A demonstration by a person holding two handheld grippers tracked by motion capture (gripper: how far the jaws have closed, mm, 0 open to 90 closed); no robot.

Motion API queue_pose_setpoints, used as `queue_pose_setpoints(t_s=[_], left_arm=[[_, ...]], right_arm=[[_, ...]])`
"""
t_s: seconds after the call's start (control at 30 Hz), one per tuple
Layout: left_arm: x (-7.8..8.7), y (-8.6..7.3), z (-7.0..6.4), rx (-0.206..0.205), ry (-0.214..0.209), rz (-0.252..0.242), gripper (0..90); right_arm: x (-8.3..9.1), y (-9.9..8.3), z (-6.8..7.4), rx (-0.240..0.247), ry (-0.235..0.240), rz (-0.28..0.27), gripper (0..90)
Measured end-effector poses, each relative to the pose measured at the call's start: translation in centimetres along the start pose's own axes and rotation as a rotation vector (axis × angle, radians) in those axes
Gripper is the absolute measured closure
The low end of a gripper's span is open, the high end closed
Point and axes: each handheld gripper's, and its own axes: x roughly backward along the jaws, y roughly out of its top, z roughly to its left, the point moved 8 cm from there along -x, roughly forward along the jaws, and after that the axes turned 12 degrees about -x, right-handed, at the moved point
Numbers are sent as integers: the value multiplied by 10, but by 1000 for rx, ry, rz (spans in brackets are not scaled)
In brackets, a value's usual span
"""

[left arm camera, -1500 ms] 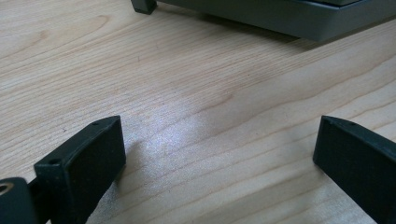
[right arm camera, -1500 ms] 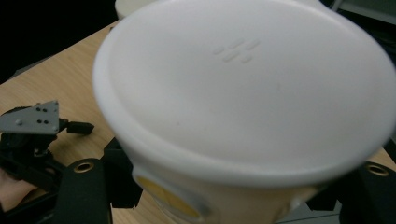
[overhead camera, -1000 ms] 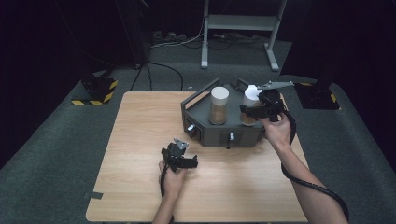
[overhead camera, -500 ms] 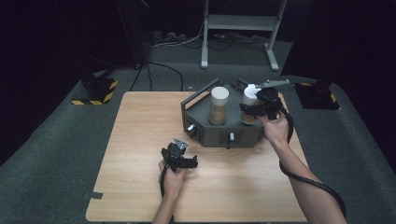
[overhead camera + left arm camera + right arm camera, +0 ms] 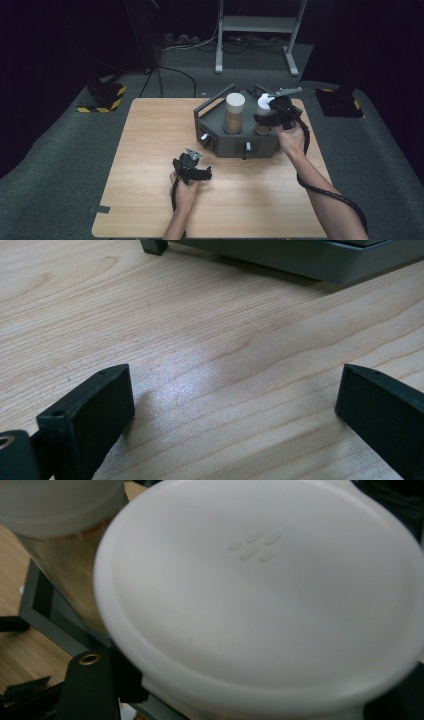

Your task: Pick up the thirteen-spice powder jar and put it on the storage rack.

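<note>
A dark grey tray [image 5: 222, 146] stands at the far right of the wooden table [image 5: 150, 150]. Two jars of brown contents with white lids are in it: the left jar [image 5: 234, 112] stands free, and the right jar [image 5: 263, 104] sits in my right gripper [image 5: 263, 120]. In the right gripper view its white lid [image 5: 260, 595] is very close between the jaws, hiding their tips; one finger [image 5: 87, 685] shows at lower left, with the other jar [image 5: 65, 555] behind. My left gripper [image 5: 202, 175] rests low over bare wood in front of the tray, open [image 5: 235, 390] with nothing between its fingers.
Two small knobs [image 5: 204, 136] [image 5: 247, 146] sit on the tray's front wall. On the dark floor beyond the table lie yellow-and-black striped blocks [image 5: 102, 97] [image 5: 345, 102], cables and a metal stand [image 5: 257, 25]. Bare tabletop lies left of and in front of the tray.
The right gripper and the white-lidded jar have shifted slightly toward me. The left gripper has stayed where it was.
</note>
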Motion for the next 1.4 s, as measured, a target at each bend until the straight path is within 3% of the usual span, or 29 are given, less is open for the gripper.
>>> queue_pose_setpoints(t_s=[0.1,0.2,0.97,1.1,1.4], left_arm=[[0,0,0,0,0,0,24],[0,0,0,1,0,0,23],[0,0,0,2,-1,-1,23],[0,0,0,2,-1,-1,23],[0,0,0,2,-1,0,23]], right_arm=[[-1,-3,-8,-44,36,-24,305],[-1,-4,-7,-27,31,-24,305],[-1,-3,-9,-38,39,-20,297],[-1,-3,-12,-49,63,-30,254],[7,-3,-6,-13,58,-60,129]])
